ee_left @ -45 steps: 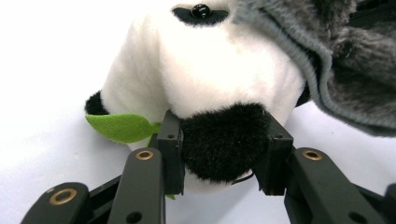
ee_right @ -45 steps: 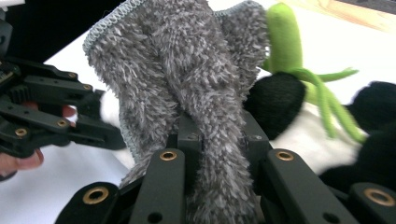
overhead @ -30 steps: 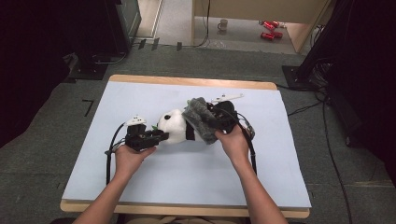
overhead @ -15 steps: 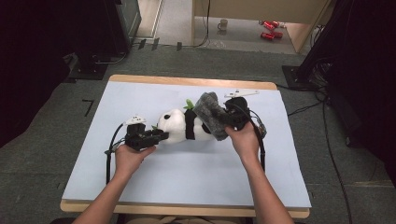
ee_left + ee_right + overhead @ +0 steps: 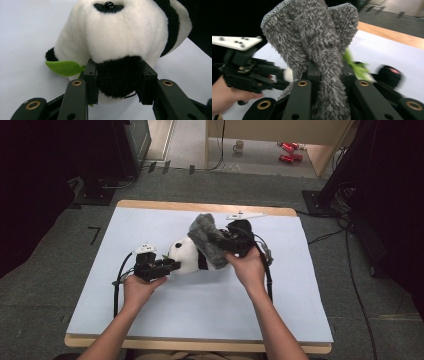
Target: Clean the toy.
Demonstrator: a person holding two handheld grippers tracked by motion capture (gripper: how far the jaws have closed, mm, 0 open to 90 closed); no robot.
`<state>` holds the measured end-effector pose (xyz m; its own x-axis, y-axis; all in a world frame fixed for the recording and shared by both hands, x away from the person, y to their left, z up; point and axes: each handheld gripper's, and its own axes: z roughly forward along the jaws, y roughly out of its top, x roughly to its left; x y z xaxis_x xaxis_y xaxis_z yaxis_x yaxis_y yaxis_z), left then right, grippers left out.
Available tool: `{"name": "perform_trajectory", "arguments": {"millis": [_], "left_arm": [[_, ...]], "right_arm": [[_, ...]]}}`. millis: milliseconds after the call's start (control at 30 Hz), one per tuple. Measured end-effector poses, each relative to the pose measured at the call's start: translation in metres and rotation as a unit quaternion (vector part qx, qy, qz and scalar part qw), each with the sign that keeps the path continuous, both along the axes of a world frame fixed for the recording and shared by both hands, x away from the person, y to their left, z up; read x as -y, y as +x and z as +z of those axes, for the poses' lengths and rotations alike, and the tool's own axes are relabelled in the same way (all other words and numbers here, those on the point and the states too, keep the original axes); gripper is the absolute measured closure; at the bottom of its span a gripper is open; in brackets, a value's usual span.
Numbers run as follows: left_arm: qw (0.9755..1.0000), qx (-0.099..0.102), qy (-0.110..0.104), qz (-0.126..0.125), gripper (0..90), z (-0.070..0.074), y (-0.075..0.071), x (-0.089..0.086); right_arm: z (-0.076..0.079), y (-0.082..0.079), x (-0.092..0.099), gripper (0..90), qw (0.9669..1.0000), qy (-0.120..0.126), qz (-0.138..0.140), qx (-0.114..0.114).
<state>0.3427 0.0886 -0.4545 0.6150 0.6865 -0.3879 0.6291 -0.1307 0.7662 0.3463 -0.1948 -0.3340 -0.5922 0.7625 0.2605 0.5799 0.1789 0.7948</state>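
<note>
Table point(image 5: 150, 320) covered by a pale blue sheet, wooden edge showing at near and far sides. Stuffed panda point(image 5: 187, 256) lying on its side near the middle of the sheet, head towards the left gripper. Grey fluffy cloth point(image 5: 206, 240) draped over the panda's body and lifted at its far end. Left gripper point(image 5: 167, 266) clamped on a black furry part of the panda point(image 5: 119, 75), pads pressing into it from both sides, jaws part-way apart. Right gripper point(image 5: 227, 242) closed tight on the cloth point(image 5: 322, 50), fabric bunched between its jaws. Small green felt leaf point(image 5: 64, 68) just beside the left jaw.
</note>
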Motion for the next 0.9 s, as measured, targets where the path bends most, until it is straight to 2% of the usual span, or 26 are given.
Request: {"name": "perform_trajectory", "arguments": {"millis": [100, 300, 367, 433, 500, 667, 767, 833, 900], "left_arm": [[1.0000, 0.002, 0.001, 0.000, 60.3, 0.000, 0.000, 0.000], [1.0000, 0.005, 0.004, -0.002, 60.1, 0.000, -0.001, 0.000], [1.0000, 0.005, 0.005, -0.002, 60.0, 0.000, -0.001, 0.000], [0.9999, 0.002, 0.011, -0.002, 59.7, 0.000, -0.001, 0.001], [1.0000, 0.000, 0.007, -0.005, 59.4, 0.000, 0.000, -0.001], [0.9999, -0.001, 0.008, -0.008, 59.3, 0.002, 0.000, 0.000], [0.9999, -0.001, 0.008, -0.009, 59.4, 0.002, 0.001, -0.001], [0.9999, -0.001, 0.006, -0.010, 59.4, 0.002, 0.001, -0.001], [0.9999, 0.002, 0.005, -0.012, 59.5, 0.002, 0.001, 0.000]], "right_arm": [[-0.005, 0.004, -0.025, 76.7, 0.9998, -0.006, 0.020, -0.001], [-0.028, 0.013, -0.065, 76.6, 0.9983, -0.008, 0.048, -0.031], [-0.036, 0.015, -0.076, 75.9, 0.9978, -0.018, 0.051, -0.038], [-0.048, 0.018, -0.084, 75.3, 0.9965, -0.037, 0.049, -0.056], [-0.054, 0.019, -0.082, 75.6, 0.9970, -0.036, 0.052, -0.044], [-0.050, 0.016, -0.073, 75.8, 0.9961, -0.069, 0.045, -0.032], [-0.049, 0.017, -0.058, 75.7, 0.9960, -0.078, 0.031, -0.030], [-0.050, 0.018, -0.044, 76.1, 0.9958, -0.083, 0.013, -0.037], [-0.050, 0.018, -0.034, 76.2, 0.9961, -0.076, 0.006, -0.044]]}}
